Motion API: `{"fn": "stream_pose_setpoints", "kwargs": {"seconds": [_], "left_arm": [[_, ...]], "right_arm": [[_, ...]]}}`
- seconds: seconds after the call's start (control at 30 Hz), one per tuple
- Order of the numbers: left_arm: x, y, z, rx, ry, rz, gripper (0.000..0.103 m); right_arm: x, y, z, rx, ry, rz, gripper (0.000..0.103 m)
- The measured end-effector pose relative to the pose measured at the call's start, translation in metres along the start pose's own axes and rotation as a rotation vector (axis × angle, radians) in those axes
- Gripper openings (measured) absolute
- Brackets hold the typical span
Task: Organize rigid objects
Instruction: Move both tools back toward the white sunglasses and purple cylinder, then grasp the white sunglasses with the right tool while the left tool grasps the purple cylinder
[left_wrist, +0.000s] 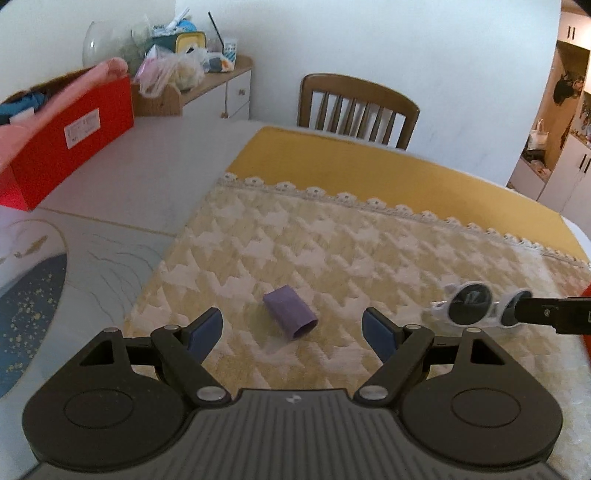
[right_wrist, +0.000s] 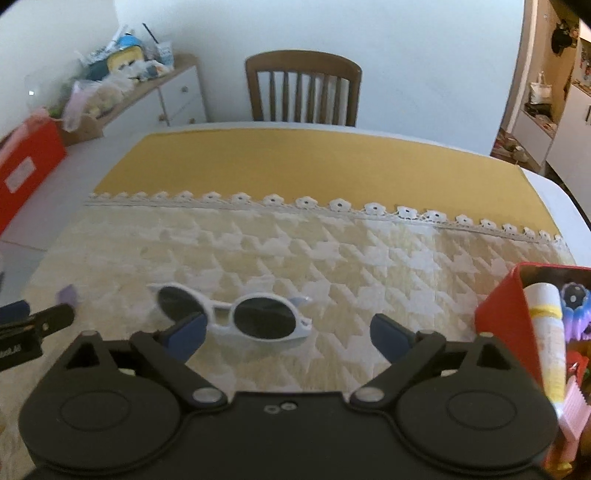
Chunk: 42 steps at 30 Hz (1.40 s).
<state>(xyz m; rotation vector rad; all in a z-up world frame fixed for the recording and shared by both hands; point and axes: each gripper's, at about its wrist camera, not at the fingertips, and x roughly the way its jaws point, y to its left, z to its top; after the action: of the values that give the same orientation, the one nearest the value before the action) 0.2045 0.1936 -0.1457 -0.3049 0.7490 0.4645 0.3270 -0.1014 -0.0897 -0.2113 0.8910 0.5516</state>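
The left hand-held gripper (left_wrist: 291, 332) hangs over the cream quilted cloth (left_wrist: 295, 251) that covers the bench, its blue-padded jaws standing well apart with nothing pressed between them; a small purple sleeve-like tube (left_wrist: 290, 313), open at one end, lies on its side on the cloth just ahead of the pads, roughly centred in the gap but not touched. The right hand-held gripper (right_wrist: 290, 332) is likewise spread wide and empty; a pair of white-framed round sunglasses with dark lenses (right_wrist: 236, 314) rests flat on the cloth in front of it, the left lens partly behind the left pad (right_wrist: 188, 334), the right lens in the open gap; whether that pad touches the frame I cannot tell. A red open-topped box (right_wrist: 498, 314) stands at the right edge of the cloth, already holding a white tube with a yellow band (right_wrist: 546, 332), a purple toy-like piece (right_wrist: 572, 299) and other bits too cut off to name.

Judging from this, the step in hand is the approach for a pick, one item per gripper, with the red box as the likely destination; neither item is yet gripped. The next move calls for each gripper to come down so its pads straddle its item; the tube looks easiest taken across its short width; the sunglasses are thin and low, so the pads need to reach close to the cloth, probably at the bridge or across one lens, without snagging the quilting.
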Motion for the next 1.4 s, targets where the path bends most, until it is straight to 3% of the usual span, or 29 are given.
{"fn": "stream_pose_setpoints", "kwargs": {"seconds": [0.27,0.53,0.7,0.87,0.93,1.0,1.1,1.4], "left_arm": [[0.017,-0.001,-0.003,0.012,-0.007,0.011,0.083],[0.021,-0.006,-0.004,0.033,-0.034,0.038,0.081],[0.020,-0.006,-0.006,0.044,-0.046,0.078,0.066],[0.018,-0.006,-0.005,0.063,-0.055,0.085,0.046],[0.017,-0.007,-0.006,0.078,-0.057,0.082,0.034],[0.017,-0.007,-0.005,0.084,-0.055,0.074,0.032],[0.017,-0.008,-0.003,0.094,-0.047,0.060,0.020],[0.005,-0.006,-0.002,0.077,-0.017,0.002,0.020]], "right_arm": [[0.023,0.005,0.001,-0.003,0.031,0.008,0.079],[0.033,0.005,0.002,0.015,0.027,0.007,0.073],[0.032,0.007,-0.002,0.002,0.008,-0.004,0.069],[0.029,0.010,-0.005,-0.014,-0.004,0.006,0.058],[0.028,0.012,-0.005,-0.028,-0.001,0.010,0.057],[0.027,0.013,-0.004,-0.040,0.004,0.018,0.057],[0.026,0.013,-0.003,-0.047,0.015,0.025,0.057],[0.001,0.017,-0.007,-0.067,0.020,0.060,0.057]]}}
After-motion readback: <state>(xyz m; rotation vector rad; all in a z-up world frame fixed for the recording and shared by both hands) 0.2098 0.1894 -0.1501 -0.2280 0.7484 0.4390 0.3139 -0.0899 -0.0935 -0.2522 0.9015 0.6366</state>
